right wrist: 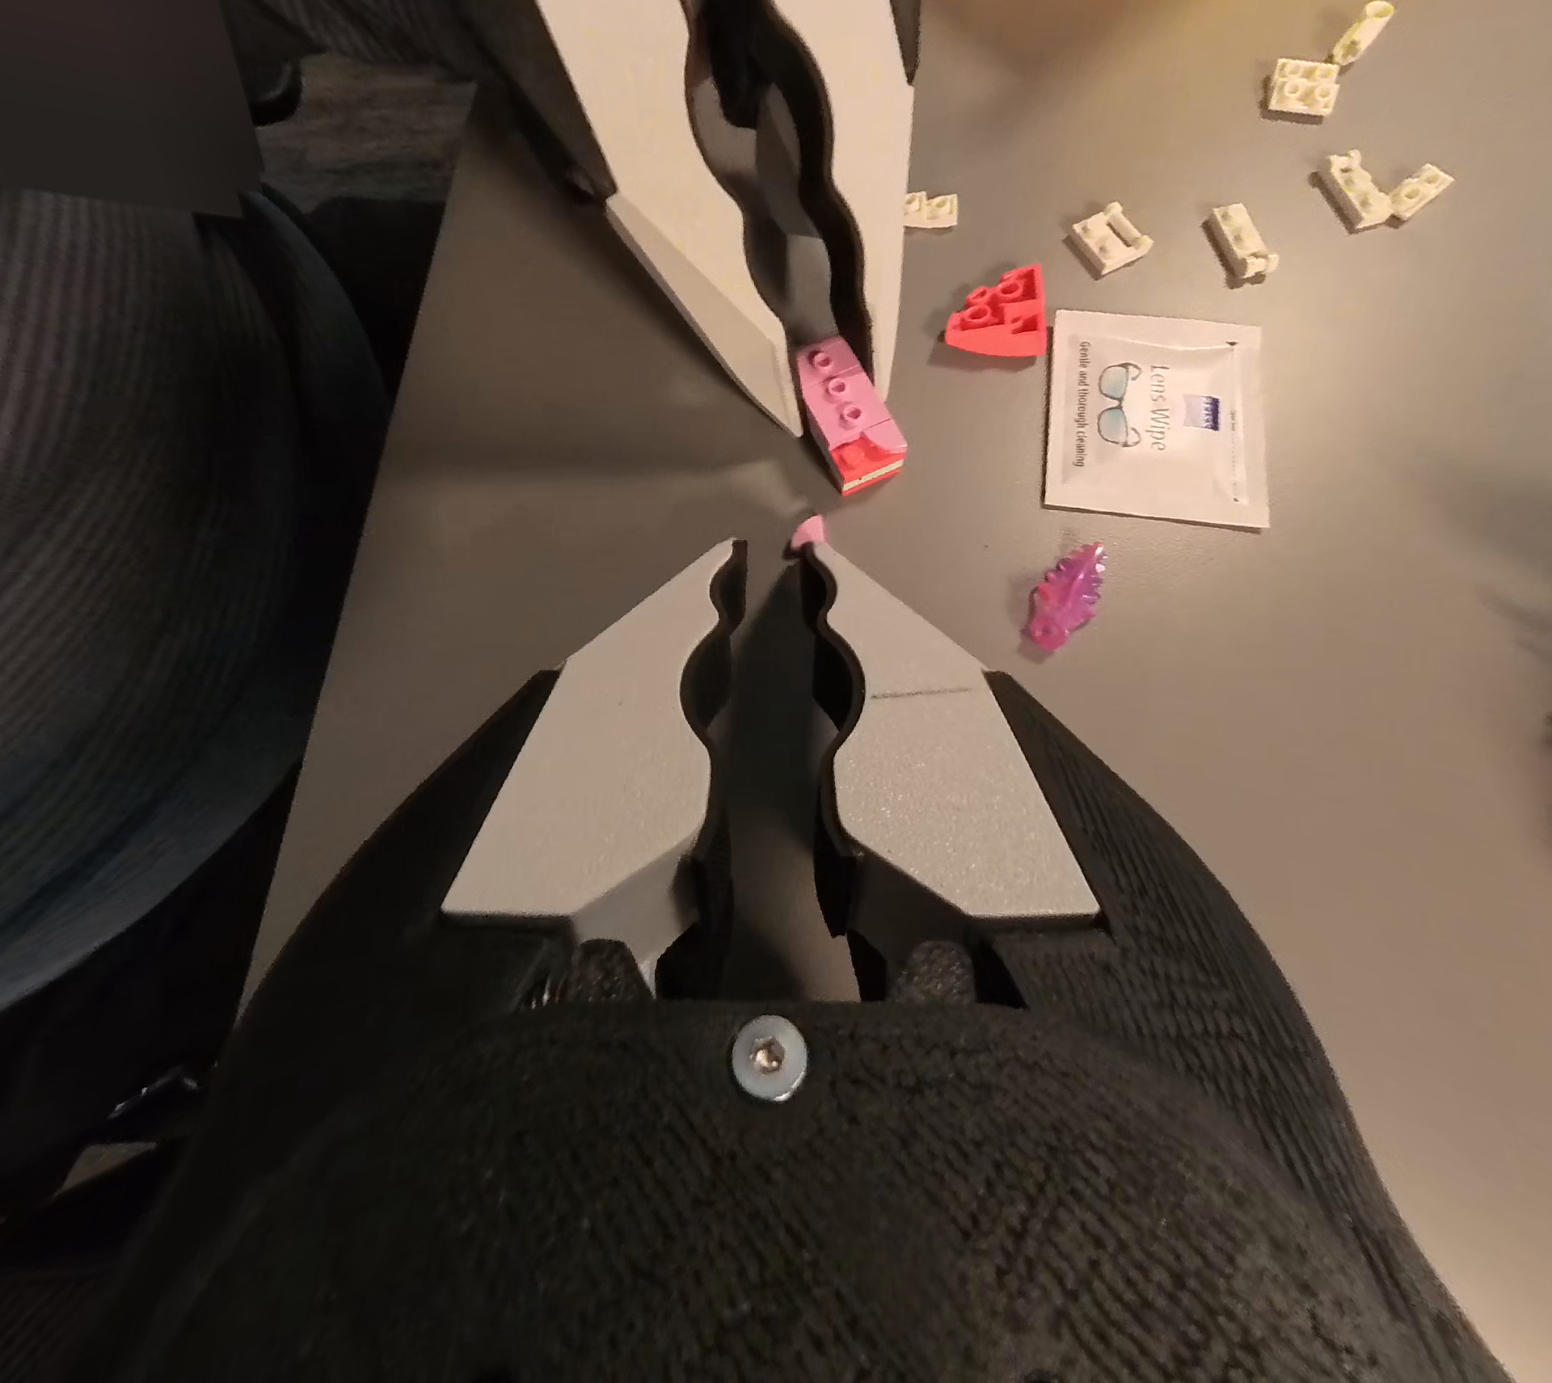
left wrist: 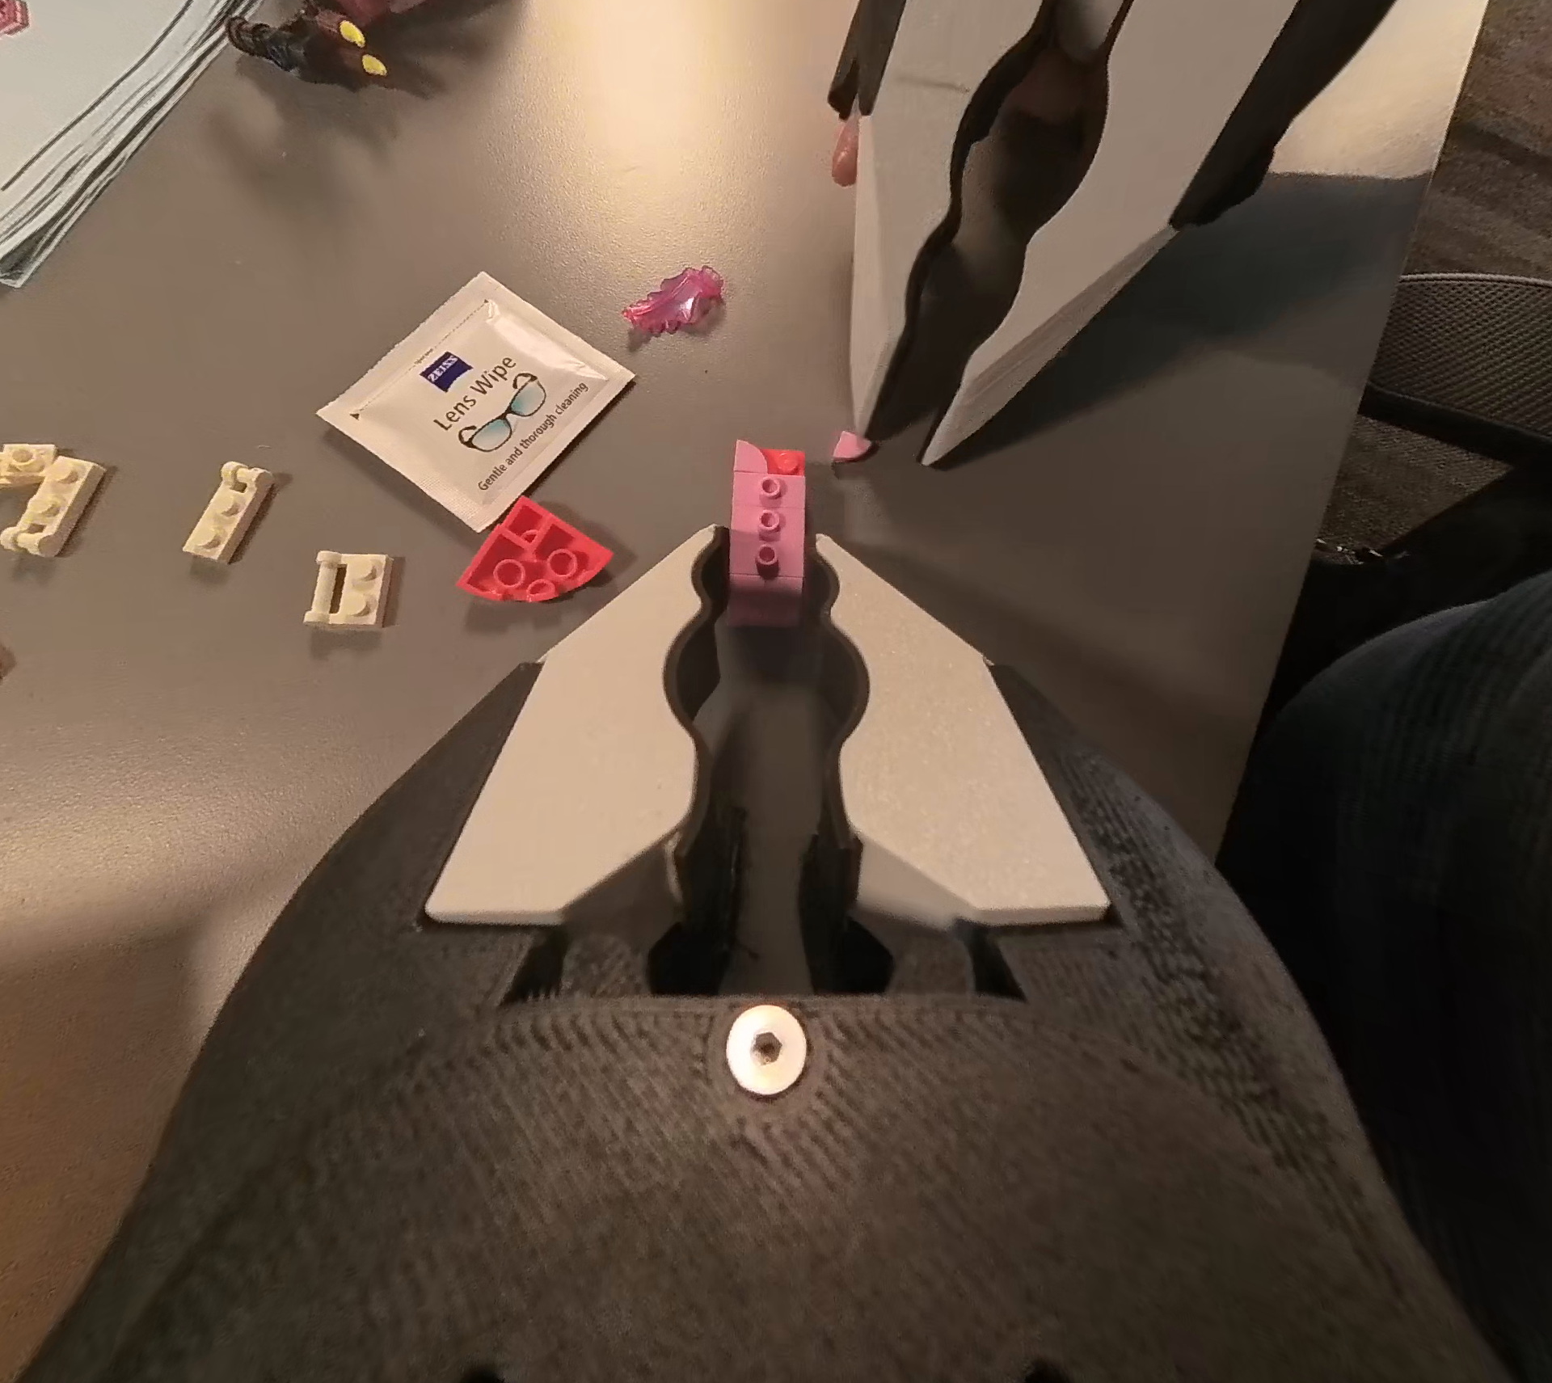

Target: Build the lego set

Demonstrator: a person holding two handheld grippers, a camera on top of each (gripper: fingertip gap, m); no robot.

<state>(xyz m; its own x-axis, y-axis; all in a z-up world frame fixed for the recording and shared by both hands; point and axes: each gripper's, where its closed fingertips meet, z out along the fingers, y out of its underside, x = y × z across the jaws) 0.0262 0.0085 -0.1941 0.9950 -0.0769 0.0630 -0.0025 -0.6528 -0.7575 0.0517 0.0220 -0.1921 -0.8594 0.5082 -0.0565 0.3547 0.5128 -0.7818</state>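
Left gripper clamps a pink brick stack; right gripper, fingers apart and empty, flanks a small pink piece on the desk.

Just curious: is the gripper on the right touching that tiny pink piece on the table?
Touching, it seems: in the left wrist view, the tiny pink piece lies against one fingertip of the right gripper, outside its jaws, not gripped.

six cream plates — two grippers
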